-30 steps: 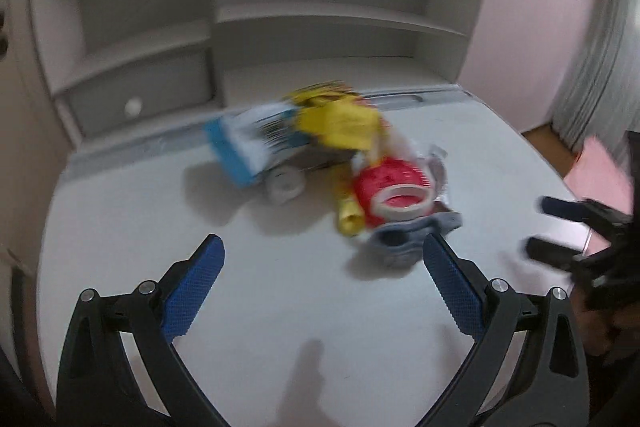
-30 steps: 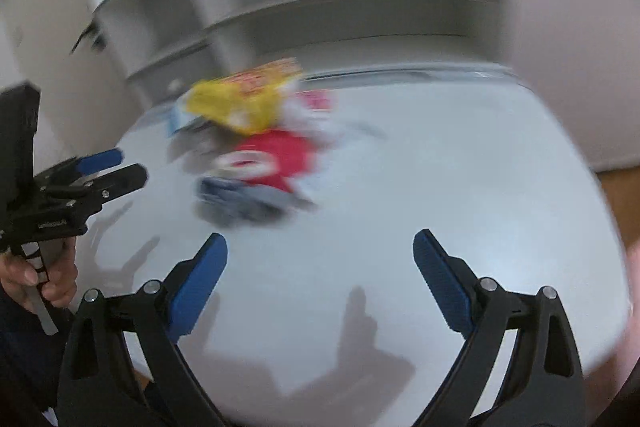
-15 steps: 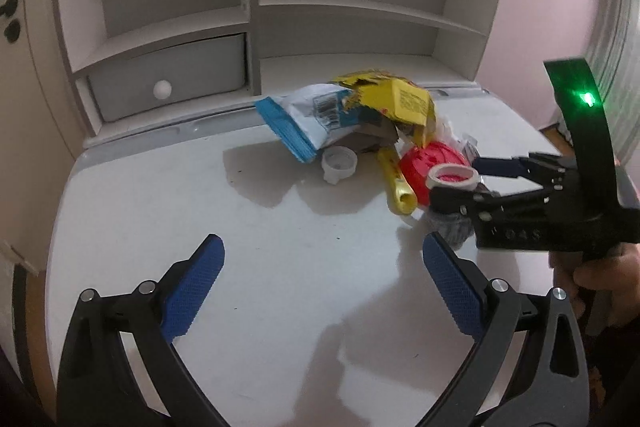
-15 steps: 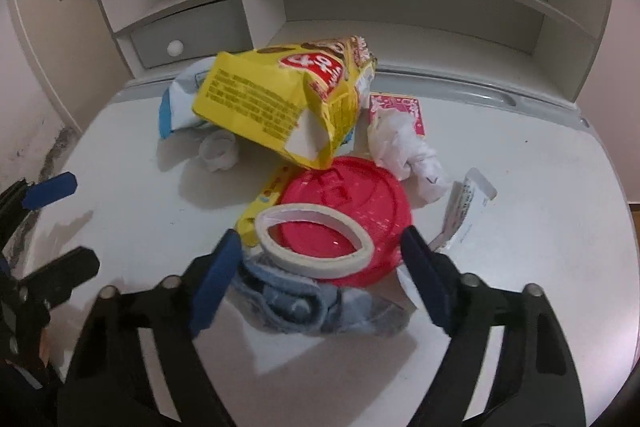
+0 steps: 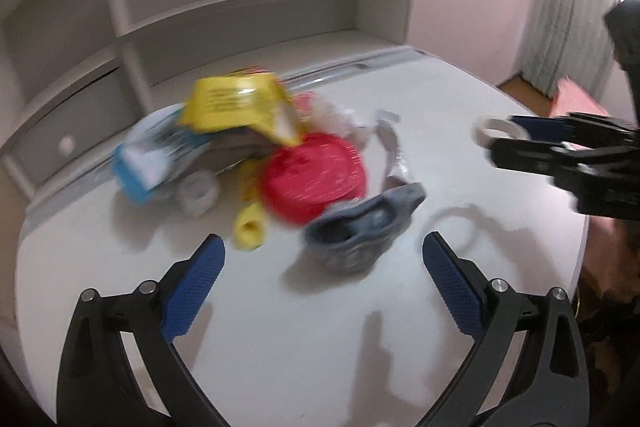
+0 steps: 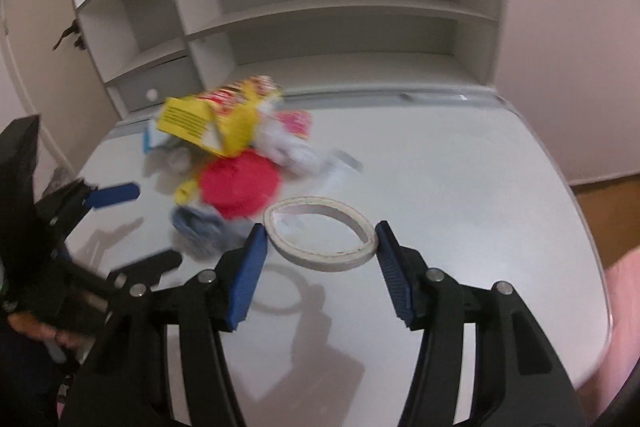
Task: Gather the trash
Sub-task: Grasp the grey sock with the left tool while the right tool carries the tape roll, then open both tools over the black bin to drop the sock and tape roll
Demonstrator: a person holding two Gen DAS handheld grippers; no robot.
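A trash pile lies on the white table: a yellow snack bag, a blue-and-white wrapper, a red round lid, a yellow tube, a grey sock and crumpled white paper. My right gripper is shut on a white tape ring, held above the table to the right of the pile; it also shows in the left wrist view. My left gripper is open and empty, just in front of the sock.
A white shelf unit with a grey drawer stands along the table's far edge. Wooden floor and a grey curtain lie to the right of the table.
My right gripper has closed on the tape ring and lifted it off the red lid, to the right. My left gripper has moved closer to the pile.
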